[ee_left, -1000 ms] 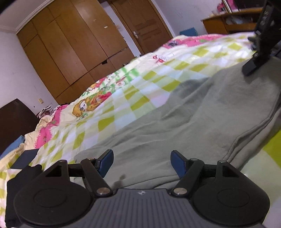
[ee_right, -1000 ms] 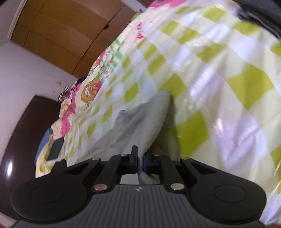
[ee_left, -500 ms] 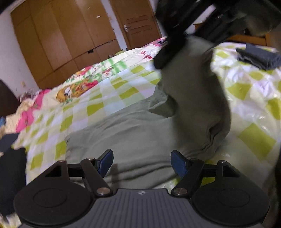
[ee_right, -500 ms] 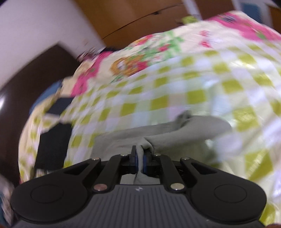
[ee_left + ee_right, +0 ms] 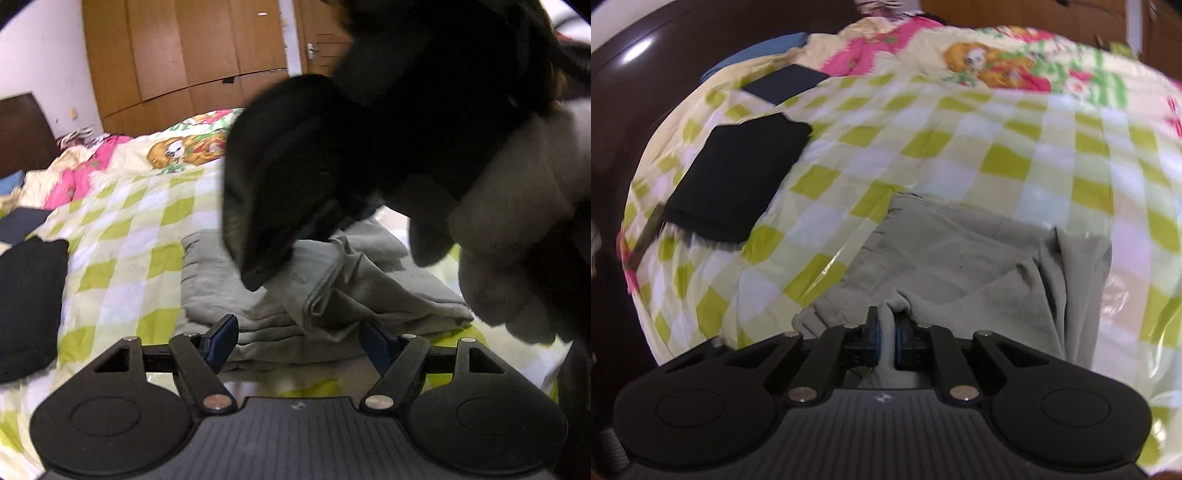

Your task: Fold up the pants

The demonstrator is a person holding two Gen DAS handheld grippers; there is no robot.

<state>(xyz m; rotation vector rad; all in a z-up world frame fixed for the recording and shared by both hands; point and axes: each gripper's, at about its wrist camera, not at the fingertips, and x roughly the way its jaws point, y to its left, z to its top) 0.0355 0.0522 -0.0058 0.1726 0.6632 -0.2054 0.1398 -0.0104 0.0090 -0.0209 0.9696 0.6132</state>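
Pants (image 5: pixel 960 258) mid-fold: right gripper (image 5: pixel 886 338) pinches the carried-over end at 6 o'clock, left gripper (image 5: pixel 295 341) gapes empty; next, lay and release.

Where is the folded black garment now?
In the right wrist view the folded black garment lies on the checkered bedcover, upper left of the grey pants, near the dark headboard.

Grey-green pants (image 5: pixel 960 258) lie doubled over and rumpled on the checked bedspread (image 5: pixel 923 147), one edge lifted.
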